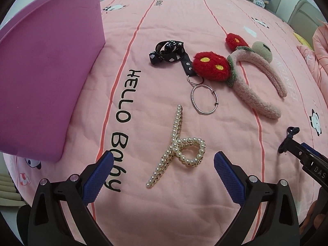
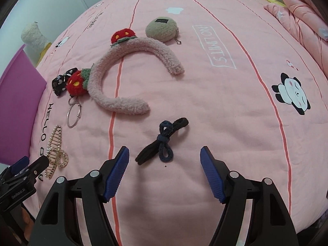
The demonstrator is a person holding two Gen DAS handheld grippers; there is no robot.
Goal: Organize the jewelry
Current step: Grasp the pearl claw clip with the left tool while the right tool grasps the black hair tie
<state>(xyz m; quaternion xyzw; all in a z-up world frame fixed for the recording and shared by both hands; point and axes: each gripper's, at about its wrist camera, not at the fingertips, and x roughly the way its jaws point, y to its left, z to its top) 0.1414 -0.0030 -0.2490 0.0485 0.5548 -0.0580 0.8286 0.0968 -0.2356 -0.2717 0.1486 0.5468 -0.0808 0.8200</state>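
A pearl hair claw lies on the pink bedspread just ahead of my open left gripper; it also shows in the right wrist view. A silver bangle, a black patterned strap with key ring and a pink fuzzy headband with red strawberries lie beyond. My open right gripper hovers over knotted dark hair ties. The headband and a round beige pouch lie farther off. Both grippers are empty.
A purple plastic bin stands at the left, also at the left edge of the right wrist view. A folded pink quilt lies at the far right. A cream plush item sits beyond the bed.
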